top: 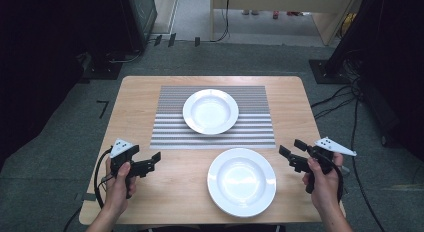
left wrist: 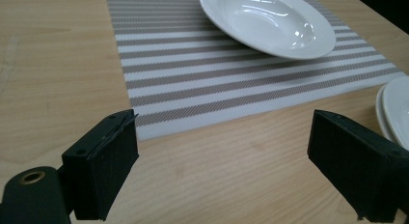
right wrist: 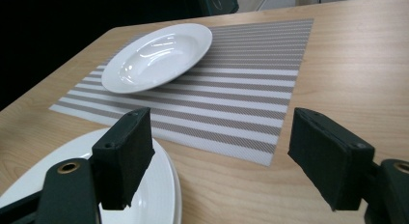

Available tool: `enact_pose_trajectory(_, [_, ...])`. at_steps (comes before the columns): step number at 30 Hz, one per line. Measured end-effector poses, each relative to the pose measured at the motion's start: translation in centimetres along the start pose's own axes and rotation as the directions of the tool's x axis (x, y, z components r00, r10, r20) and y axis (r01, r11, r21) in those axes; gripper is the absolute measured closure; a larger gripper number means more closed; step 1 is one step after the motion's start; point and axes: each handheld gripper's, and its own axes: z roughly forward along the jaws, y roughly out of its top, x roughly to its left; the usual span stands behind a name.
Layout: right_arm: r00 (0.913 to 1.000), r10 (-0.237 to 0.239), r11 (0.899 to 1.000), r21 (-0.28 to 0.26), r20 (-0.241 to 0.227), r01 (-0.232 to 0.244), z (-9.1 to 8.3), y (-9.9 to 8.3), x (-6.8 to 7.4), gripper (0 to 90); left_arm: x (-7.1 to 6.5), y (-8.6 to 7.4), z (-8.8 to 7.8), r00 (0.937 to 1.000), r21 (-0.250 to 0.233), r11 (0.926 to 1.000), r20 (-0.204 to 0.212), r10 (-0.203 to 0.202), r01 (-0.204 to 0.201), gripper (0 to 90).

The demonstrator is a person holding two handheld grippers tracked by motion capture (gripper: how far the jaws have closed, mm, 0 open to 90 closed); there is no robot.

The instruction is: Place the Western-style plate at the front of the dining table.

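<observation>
Two white deep plates are on the wooden table [top: 172, 192]. One plate [top: 210, 111] sits on a grey-and-white striped placemat [top: 170, 127] at the middle back. The other plate [top: 241, 182] lies on bare wood near the front edge. My left gripper [top: 154, 161] is held open at the front left, empty, its jaws pointing right toward the near plate. My right gripper [top: 291, 148] is open and empty just right of the near plate. The left gripper view has the open jaws [left wrist: 219, 151] before the placemat [left wrist: 193, 64] and far plate [left wrist: 267, 21]. The right gripper view has open jaws [right wrist: 222, 151], with the near plate [right wrist: 164, 185] under the left one.
The table stands on grey carpet [top: 50, 157]. Cables [top: 345, 99] run over the floor at the right, and dark equipment [top: 135, 17] stands at the back left. Bare wood lies left and right of the placemat.
</observation>
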Motion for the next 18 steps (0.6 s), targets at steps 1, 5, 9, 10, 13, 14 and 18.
enact_pose_trajectory(1, [1.0000, 0.000, 1.000, 0.000, 0.006, 0.000, -0.3, -0.3, -0.2, 23.6, 0.1, -0.2, -0.1, 1.0000, 0.001, 1.0000, -0.004, -0.005, 0.005, 10.5])
enact_pose_trajectory(5, [0.9995, 0.004, 1.000, 0.000, 0.030, -0.004, -1.4, -1.1, -0.9, 23.4, 1.1, -1.1, -1.2, 0.9991, 0.002, 0.9991, 0.006, -0.042, 0.042, 10.5])
enact_pose_trajectory(9, [0.9986, 0.014, 1.000, 0.000, 0.050, -0.014, -2.3, -1.9, -1.6, 23.3, 2.2, -2.2, -2.1, 0.9969, -0.007, 0.9969, -0.013, -0.078, 0.078, 10.5])
enact_pose_trajectory(10, [0.9981, 0.015, 1.000, 0.000, 0.060, -0.015, -2.6, -2.3, -1.9, 23.3, 2.5, -2.4, -2.3, 0.9962, -0.007, 0.9963, -0.017, -0.086, 0.085, 10.5])
enact_pose_trajectory(13, [0.9961, 0.024, 1.000, 0.008, 0.085, -0.025, -3.3, -3.1, -2.7, 23.4, 3.2, -3.1, -2.7, 0.9943, -0.001, 0.9950, -0.038, -0.100, 0.100, 10.5])
enact_pose_trajectory(14, [0.9951, 0.030, 1.000, 0.007, 0.094, -0.030, -3.5, -3.4, -3.0, 23.4, 3.5, -3.3, -2.8, 0.9936, -0.003, 0.9947, -0.046, -0.103, 0.103, 10.5])
enact_pose_trajectory(18, [0.9915, 0.040, 0.999, 0.018, 0.124, -0.043, -4.4, -4.7, -3.8, 23.1, 4.7, -4.5, -3.4, 0.9879, -0.014, 0.9912, -0.081, -0.132, 0.131, 10.5])
